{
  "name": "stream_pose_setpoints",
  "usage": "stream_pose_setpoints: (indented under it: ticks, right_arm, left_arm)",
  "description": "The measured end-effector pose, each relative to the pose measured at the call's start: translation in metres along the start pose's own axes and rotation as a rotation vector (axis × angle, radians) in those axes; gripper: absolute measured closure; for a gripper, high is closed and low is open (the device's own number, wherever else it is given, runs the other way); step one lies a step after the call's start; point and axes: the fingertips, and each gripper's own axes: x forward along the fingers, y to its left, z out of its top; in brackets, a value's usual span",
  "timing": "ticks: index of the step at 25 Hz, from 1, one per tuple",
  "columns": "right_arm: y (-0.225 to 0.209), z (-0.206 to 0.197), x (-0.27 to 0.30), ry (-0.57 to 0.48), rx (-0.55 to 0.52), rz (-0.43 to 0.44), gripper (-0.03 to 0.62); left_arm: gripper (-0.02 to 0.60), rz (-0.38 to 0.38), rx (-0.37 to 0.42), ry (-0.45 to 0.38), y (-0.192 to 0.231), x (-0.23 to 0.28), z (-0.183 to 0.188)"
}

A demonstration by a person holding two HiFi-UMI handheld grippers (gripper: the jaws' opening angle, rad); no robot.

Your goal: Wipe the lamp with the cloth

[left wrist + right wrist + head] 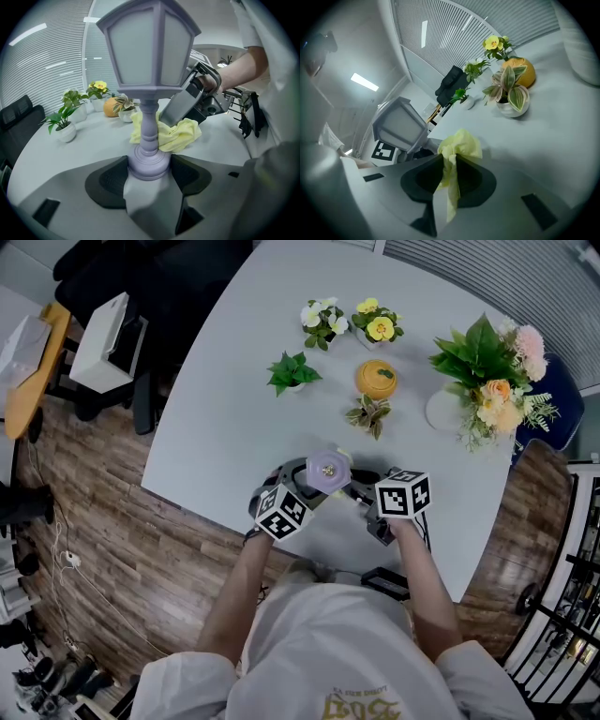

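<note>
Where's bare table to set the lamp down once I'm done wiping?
Free: table left of the small green plant, down to the left gripper. Crowded: far side, from white-flowered pot past orange pumpkin to the bouquet.

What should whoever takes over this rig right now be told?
Left gripper: shut on the base of the lamp, which stands upright on the table near the person's edge.
Right gripper: shut on the yellow cloth, bunched between its jaws and held low beside the lamp's stem. Whether cloth and lamp touch cannot be told.
Done: both things gripped, cloth brought to the lamp.
Left: wipe the lamp's stem and lantern head. How much has been wiped already does not show.
</note>
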Motion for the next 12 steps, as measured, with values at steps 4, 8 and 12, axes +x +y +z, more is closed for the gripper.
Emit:
stream_pose_setpoints:
  ticks: [4,8,12]
  right_arm:
    - [-0.006,-0.004,0.002,0.011,0.014,-0.004,0.513]
    - [-0.003,0.0,-0.001,-0.008,0.047,0.017,0.513]
    - [0.002,0.008,-0.005,-0.045,0.064,0.051,0.513]
  left_arm:
    - [0.285,0.001,0.0,0.0,0.0,0.001,0.0]
    - [0.285,0.002,0.0,0.001,0.0,0.001,0.0]
    - [0.285,0.002,0.0,0.002,0.0,0.002,0.0]
